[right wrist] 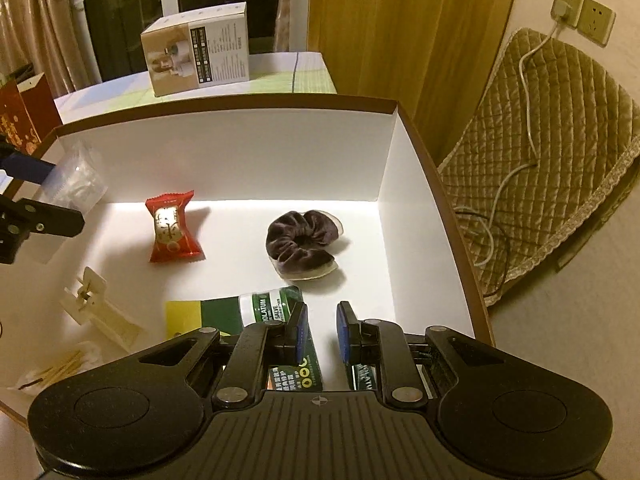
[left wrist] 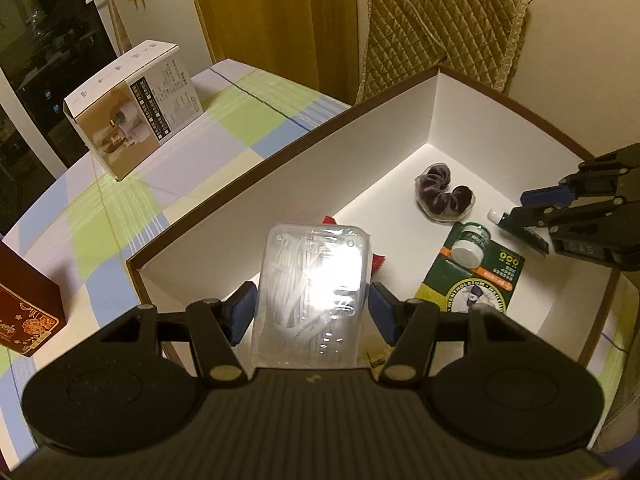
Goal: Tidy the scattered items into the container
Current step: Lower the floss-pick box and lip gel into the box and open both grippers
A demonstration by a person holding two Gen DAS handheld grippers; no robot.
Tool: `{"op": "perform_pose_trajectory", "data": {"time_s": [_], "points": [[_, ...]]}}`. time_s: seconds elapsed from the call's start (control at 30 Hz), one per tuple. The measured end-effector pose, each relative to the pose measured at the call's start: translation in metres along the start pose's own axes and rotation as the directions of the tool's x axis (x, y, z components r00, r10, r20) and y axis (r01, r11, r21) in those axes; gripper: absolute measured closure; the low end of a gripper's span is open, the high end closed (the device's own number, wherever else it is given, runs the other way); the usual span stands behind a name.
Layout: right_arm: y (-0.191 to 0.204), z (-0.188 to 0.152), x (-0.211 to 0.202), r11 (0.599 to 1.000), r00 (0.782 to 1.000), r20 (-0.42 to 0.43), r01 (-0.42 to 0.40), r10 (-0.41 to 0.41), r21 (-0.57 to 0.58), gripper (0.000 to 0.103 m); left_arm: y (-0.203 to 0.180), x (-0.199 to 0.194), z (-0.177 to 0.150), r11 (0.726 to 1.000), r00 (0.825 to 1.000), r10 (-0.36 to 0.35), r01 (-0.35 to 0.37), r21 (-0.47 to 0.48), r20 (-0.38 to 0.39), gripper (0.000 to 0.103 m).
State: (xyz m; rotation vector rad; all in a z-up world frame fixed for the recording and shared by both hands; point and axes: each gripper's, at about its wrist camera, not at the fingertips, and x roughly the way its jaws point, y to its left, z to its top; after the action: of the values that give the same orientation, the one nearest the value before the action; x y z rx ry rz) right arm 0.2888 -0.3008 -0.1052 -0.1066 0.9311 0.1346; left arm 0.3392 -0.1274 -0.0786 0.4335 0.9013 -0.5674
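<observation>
Over a white, brown-rimmed container (left wrist: pixel 304 184) on a pastel checked tablecloth (left wrist: pixel 120 208): left gripper (left wrist: pixel 312 304), blue pads pressed against both sides of a clear plastic pack (left wrist: pixel 314 292) holding white cords, carried above the container's near-left corner. Glare on the pack's top; contents otherwise hard to make out.

Farther right in the same view: right gripper (left wrist: pixel 532 210), hovering low over the container floor, jaws apart with a small white-tipped thing showing between them; whether touched or merely behind, cannot tell.

Seen from the right wrist: right gripper (right wrist: pixel 322 334) with blue pads parted and nothing between them, poised just above a green-and-yellow Mentholatum card (right wrist: pixel 224 312) and its small green-labelled jar (right wrist: pixel 266 306), lying on its side on the card.

Already lying inside the container, well apart from one another:
- dark purple velvet scrunchie (right wrist: pixel 304 240) in a clear wrapper, near the far-right corner
- red wrapped candy (right wrist: pixel 172 228), toward the back left
- cream plastic clip-like piece (right wrist: pixel 98 312), near the left wall
- bundle of thin wooden sticks (right wrist: pixel 60 368) in a clear sleeve, at the near-left corner

Outside the container on the tablecloth: white and tan printed product box (left wrist: pixel 132 104) standing beyond the far wall, dark red gift box (left wrist: pixel 28 312) at the left edge.

Behind: yellow-brown wooden panel (right wrist: pixel 380 20), quilted olive cover (right wrist: pixel 532 160) against the wall, white cable (right wrist: pixel 524 92) running over it to a wall socket (right wrist: pixel 564 8).
</observation>
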Motion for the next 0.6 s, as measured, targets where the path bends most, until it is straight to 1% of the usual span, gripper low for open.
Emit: {"op": "perform_pose_trajectory", "data": {"time_s": [0.17, 0.33, 0.4, 0.43, 0.47, 0.5, 0.53, 0.6], "points": [[0.0, 0.0, -0.001, 1.0, 1.0, 0.006, -0.002, 0.002, 0.006, 0.082, 0.002, 0.005, 0.0, 1.0, 1.0, 0.015, -0.015, -0.01, -0.022, 0.046], [0.0, 0.0, -0.001, 1.0, 1.0, 0.011, -0.007, 0.007, 0.011, 0.082, 0.005, 0.009, 0.001, 0.998, 0.998, 0.05, -0.051, -0.035, -0.046, 0.045], [0.0, 0.0, -0.002, 1.0, 1.0, 0.013, -0.007, 0.007, 0.013, 0.082, 0.008, 0.008, 0.002, 0.997, 0.997, 0.059, -0.061, -0.052, -0.041, 0.039], [-0.001, 0.0, -0.002, 1.0, 1.0, 0.014, -0.008, 0.008, 0.014, 0.075, 0.008, 0.007, 0.002, 0.996, 0.997, 0.063, -0.065, -0.056, -0.039, 0.038], [0.0, 0.0, -0.002, 1.0, 1.0, 0.017, -0.01, 0.01, 0.017, 0.06, 0.008, 0.006, 0.002, 0.996, 0.997, 0.067, -0.069, -0.055, -0.037, 0.038], [0.0, 0.0, -0.004, 0.999, 0.999, 0.031, -0.027, 0.027, 0.022, 0.043, 0.007, 0.005, 0.003, 0.996, 0.997, 0.071, -0.073, -0.051, -0.036, 0.037], [0.001, 0.0, -0.007, 0.998, 0.998, 0.045, -0.049, 0.048, 0.029, 0.034, 0.007, 0.004, 0.003, 0.996, 0.997, 0.074, -0.076, -0.046, -0.036, 0.037], [0.004, 0.001, -0.01, 0.999, 0.997, 0.063, -0.041, 0.04, 0.02, 0.033, 0.006, 0.002, 0.002, 0.996, 0.996, 0.078, -0.079, -0.045, -0.032, 0.035]]}}
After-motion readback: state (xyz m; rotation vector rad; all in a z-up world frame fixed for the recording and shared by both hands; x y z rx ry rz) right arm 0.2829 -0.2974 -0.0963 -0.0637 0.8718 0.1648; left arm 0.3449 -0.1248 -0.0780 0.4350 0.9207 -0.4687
